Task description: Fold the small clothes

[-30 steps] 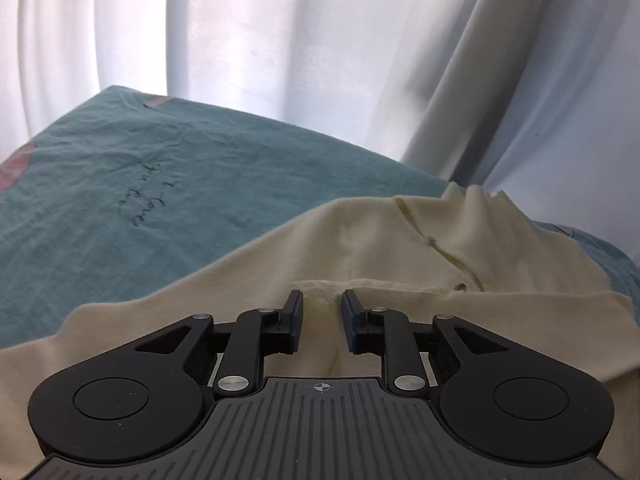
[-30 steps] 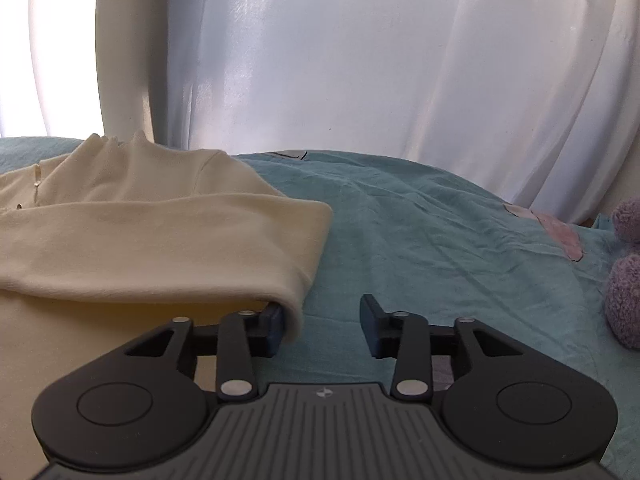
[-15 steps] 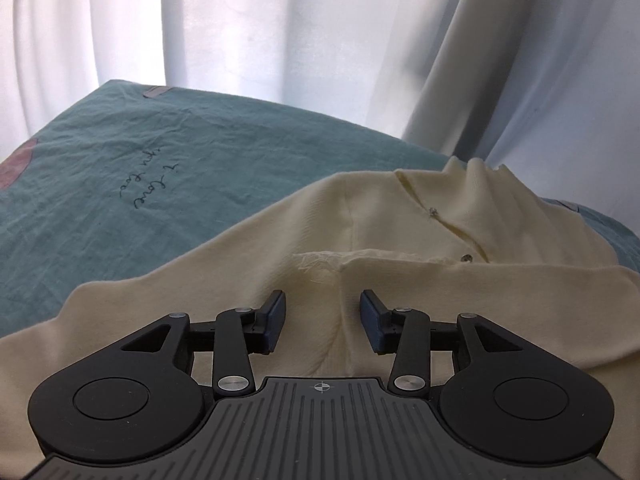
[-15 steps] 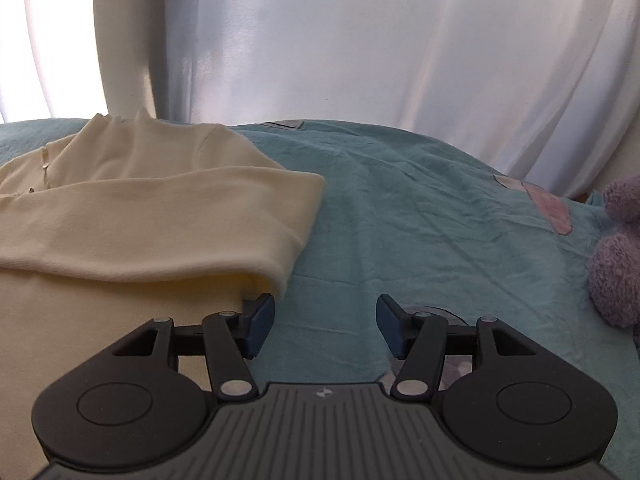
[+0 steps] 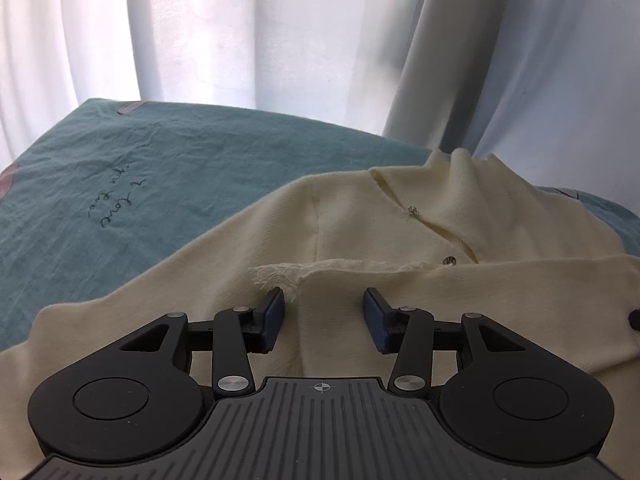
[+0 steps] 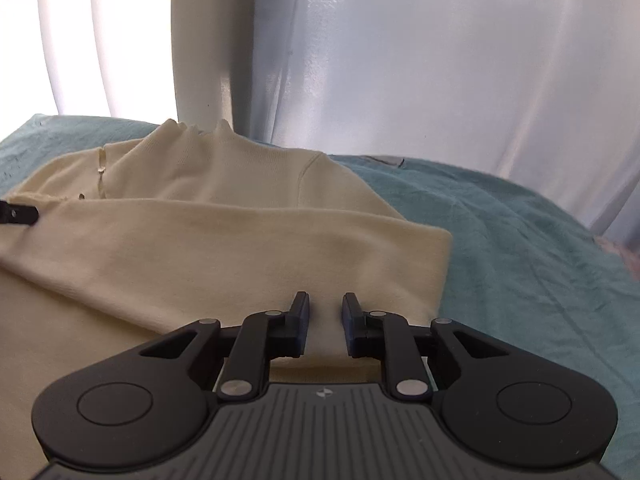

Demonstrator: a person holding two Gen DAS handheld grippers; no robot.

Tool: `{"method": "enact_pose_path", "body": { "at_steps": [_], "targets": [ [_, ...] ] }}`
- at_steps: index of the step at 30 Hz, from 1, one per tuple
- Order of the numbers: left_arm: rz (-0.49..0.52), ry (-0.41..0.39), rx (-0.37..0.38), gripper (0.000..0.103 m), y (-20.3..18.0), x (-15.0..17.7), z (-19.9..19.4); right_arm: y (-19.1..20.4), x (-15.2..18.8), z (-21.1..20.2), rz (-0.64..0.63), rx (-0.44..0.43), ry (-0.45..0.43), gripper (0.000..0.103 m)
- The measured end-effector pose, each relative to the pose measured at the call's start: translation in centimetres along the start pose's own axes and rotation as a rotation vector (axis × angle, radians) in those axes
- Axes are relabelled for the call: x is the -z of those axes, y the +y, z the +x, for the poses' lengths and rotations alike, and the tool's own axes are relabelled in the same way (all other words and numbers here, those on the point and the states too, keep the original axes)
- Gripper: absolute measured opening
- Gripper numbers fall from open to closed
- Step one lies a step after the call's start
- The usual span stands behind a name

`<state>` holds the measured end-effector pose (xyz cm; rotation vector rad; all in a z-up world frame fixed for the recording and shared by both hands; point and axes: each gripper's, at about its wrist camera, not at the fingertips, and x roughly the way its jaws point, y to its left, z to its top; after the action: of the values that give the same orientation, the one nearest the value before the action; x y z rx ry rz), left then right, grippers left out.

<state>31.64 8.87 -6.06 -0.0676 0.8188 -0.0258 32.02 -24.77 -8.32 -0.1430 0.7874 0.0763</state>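
- The jaws of the left gripper stand fairly wide and have just been opening; the end of a folded-over sleeve lies under the gap between them, but neither blue pad presses on it.
- The jaws of the right gripper stand narrow and have just been closing; a strip of cream cloth shows in the slim gap between them, and whether the pads pinch it I cannot tell.
- The cream knitted cardigan with small shiny buttons lies spread flat, its collar at the far end by the curtain.
- The sleeve is folded across the cardigan's front, running left to right; its lace-trimmed cuff lies just beyond the left gripper's left finger.
- In the right wrist view the same sleeve forms a broad band across the body, its rounded fold at the cardigan's right edge, just beyond the right gripper.
- The tip of the left gripper shows at the left edge of that view, over the sleeve.
- The cardigan rests on a wrinkled teal bed sheet bearing dark handwritten script left of the garment.
- White pleated curtains hang behind the bed.
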Motion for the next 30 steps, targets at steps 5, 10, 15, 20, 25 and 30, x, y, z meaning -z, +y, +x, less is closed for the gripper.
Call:
{"method": "enact_pose_path", "body": {
  "at_steps": [5,10,15,20,25,30],
  "targets": [
    [-0.046,0.010,-0.018,0.053,1.1,0.1,-0.8,-0.5,0.6,0.3,0.007,-0.020,-0.037,0.020],
    [-0.098,0.032,0.014,0.064,1.8,1.2,-2.6,-0.6,0.4,-0.6,0.034,-0.024,-0.008,0.021],
    [-0.073,0.034,-0.007,0.069,1.4,2.6,-3.4,0.7,1.4,-1.9,0.012,-0.067,-0.002,0.021],
    [-0.278,0.006,0.016,0.086,3.7,4.1,-6.4,1.0,1.2,-3.0,0.021,-0.061,0.014,0.021],
    [-0.611,-0.051,-0.152,0.087,10.5,7.9,-11.0,1.3,3.2,-6.9,0.089,-0.152,0.001,0.034],
    [-0.989,-0.101,-0.306,0.079,19.1,11.8,-14.6,1.2,6.0,-9.0,0.147,-0.194,0.036,0.034]
  ]
}}
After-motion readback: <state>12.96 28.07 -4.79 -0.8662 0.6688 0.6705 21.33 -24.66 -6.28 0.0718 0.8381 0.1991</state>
